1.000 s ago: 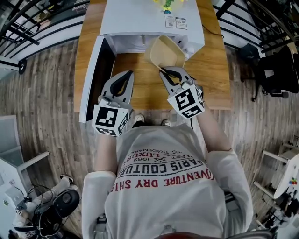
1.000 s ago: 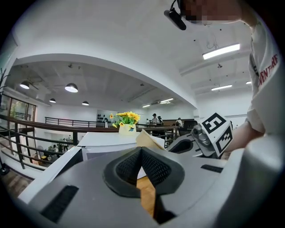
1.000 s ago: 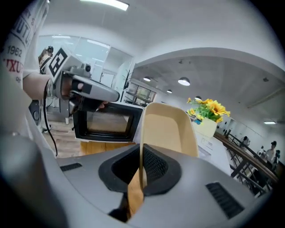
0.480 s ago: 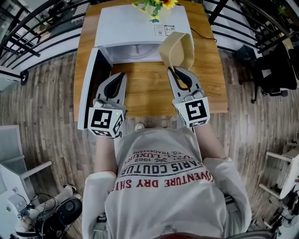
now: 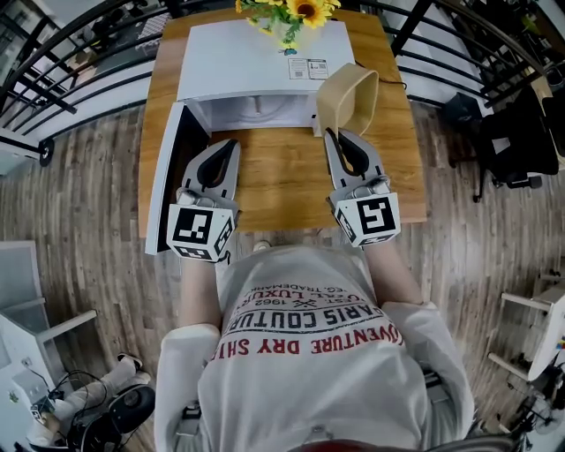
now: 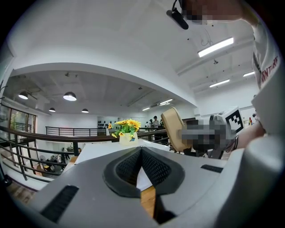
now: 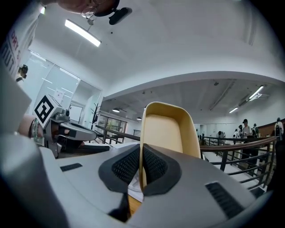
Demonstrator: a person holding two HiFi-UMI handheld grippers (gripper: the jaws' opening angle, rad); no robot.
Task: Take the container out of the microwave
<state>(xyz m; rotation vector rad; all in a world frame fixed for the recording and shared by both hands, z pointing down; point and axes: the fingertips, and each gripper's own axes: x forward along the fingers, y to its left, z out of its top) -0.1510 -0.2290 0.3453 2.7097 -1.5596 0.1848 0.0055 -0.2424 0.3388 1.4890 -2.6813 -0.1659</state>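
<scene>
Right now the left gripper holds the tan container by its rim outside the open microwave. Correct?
Wrong gripper: the right gripper holds the tan container by its rim outside the open microwave. The right gripper view shows the rim pinched between its jaws; the left gripper holds nothing.

Sunflowers up by the table's far edge, black railing off its left corner, dark chair beyond the right edge.
</scene>
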